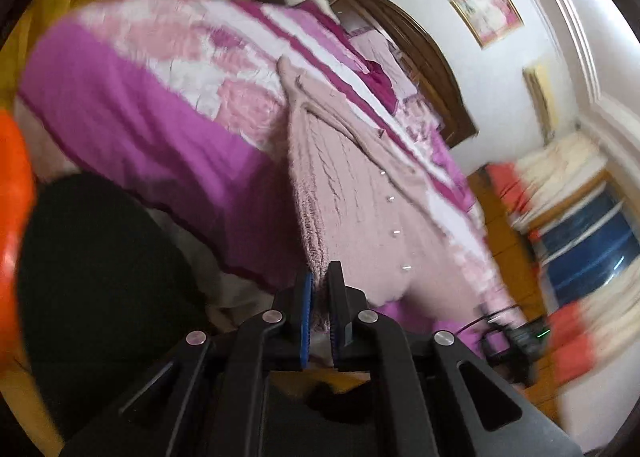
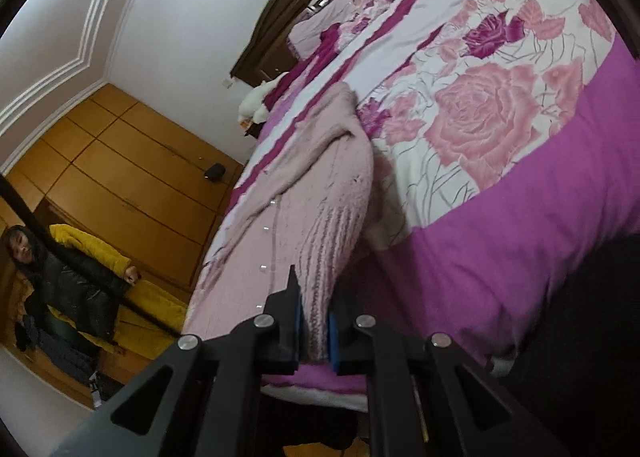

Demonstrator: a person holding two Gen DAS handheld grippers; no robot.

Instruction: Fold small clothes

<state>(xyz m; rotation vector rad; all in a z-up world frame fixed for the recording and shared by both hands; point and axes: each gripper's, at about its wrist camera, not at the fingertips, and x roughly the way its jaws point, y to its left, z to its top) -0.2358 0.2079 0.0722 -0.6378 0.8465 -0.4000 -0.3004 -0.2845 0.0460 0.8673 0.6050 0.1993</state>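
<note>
the pink knitted cardigan (image 1: pixel 352 185) lies stretched across the near part of the bed's floral cover (image 2: pixel 500 105). my left gripper (image 1: pixel 320 293) is clamped on its ribbed hem, my right gripper (image 2: pixel 314 321) likewise.

A pale pink cable-knit cardigan (image 1: pixel 360 193) with a row of small pearly buttons (image 1: pixel 394 233) lies stretched across the bed, running from the lower centre of the frame towards the upper middle. Its ribbed hem (image 2: pixel 320 297) is bunched and lifted at the lower centre. The upper part (image 2: pixel 320 129) lies rumpled on the flowered cover, the button front facing up.
</note>
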